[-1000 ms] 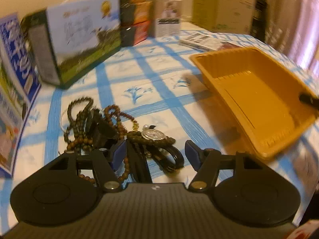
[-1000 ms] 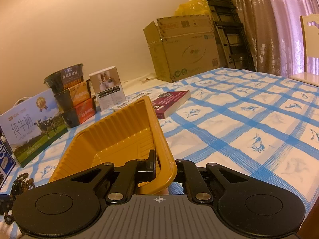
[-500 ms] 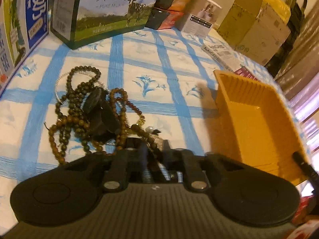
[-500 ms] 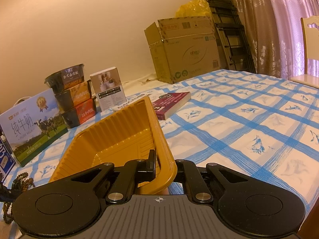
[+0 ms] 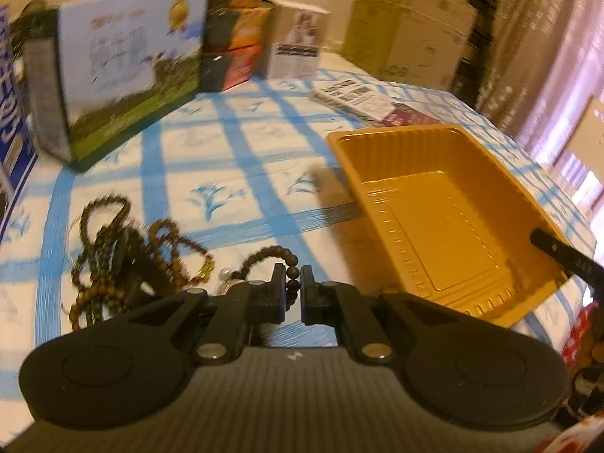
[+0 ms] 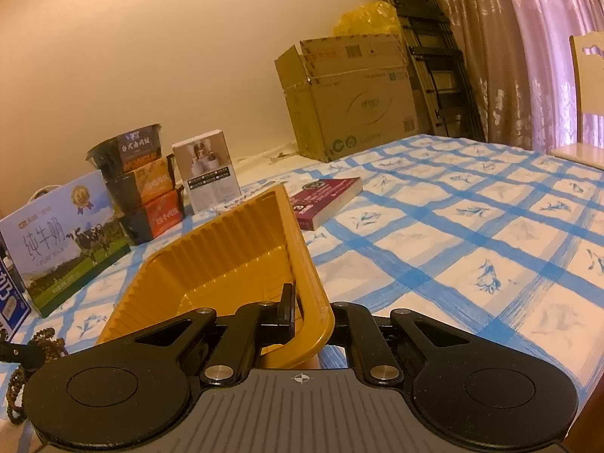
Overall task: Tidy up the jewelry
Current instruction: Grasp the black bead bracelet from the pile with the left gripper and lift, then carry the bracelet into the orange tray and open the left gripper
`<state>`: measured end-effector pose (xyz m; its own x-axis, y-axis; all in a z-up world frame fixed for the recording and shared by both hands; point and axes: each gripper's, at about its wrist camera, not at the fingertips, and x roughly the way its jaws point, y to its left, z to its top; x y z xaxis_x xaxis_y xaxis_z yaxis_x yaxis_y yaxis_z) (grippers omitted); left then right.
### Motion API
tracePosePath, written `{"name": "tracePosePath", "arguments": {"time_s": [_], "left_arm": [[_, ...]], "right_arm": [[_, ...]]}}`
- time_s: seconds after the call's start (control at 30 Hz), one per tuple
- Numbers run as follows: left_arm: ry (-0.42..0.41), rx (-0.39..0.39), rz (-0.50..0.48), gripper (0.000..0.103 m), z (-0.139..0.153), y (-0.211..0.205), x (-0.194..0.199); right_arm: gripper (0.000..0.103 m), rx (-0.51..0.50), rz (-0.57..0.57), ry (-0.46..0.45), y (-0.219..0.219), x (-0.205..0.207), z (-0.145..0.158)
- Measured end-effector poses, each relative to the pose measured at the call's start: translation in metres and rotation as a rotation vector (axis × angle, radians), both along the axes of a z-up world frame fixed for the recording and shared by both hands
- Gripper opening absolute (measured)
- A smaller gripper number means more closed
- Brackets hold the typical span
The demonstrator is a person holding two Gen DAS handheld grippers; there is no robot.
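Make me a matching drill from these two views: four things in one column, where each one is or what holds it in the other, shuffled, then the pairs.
Things:
1. bead bracelet
2. yellow tray
3. bead pile
4. maroon book

Places or states:
A. lying loose on the checked cloth, left of the left claw
B. flat on the cloth just beyond the tray's far end
C. pinched between the fingers of the left claw
D. wall clamped by the right claw

Pairs: 1-C, 2-D, 3-A, 4-B
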<state>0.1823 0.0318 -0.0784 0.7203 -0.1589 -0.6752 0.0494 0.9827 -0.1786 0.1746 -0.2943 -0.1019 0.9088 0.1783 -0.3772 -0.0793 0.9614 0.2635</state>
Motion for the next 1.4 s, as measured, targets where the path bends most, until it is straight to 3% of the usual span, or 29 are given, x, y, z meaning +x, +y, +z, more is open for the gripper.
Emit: {"name": "tracePosePath", "arguments": {"time_s": [0.23,0.57,0.9,1.27,1.4], "left_arm": [[-0.050,0.003,-0.075,0.006,0.020,-0.012,-0.004],[-0.100,-0.077,-0.181,0.006,0.045,-0.049,0.001],[-0.077,-0.092,-0.259,0.006,0.041,-0.093,0.027],[-0.045,-0.072,-0.266,0.006,0.031,-0.117,0.050],[-0.072,-0.059,-0.256,0.021,0.040,-0.116,0.053]], "right_arm": [[0.007,-0.031,0.004,-0.006,0.003,-0.001,0.007],[0.007,-0.034,-0.001,0.010,0.003,0.000,0.007],[0.007,-0.040,-0.008,0.034,0.004,0.002,0.012],[0.007,-0.038,-0.012,0.043,0.003,0.003,0.013],[0.007,-0.039,-0.012,0.044,0.004,0.003,0.013]]}}
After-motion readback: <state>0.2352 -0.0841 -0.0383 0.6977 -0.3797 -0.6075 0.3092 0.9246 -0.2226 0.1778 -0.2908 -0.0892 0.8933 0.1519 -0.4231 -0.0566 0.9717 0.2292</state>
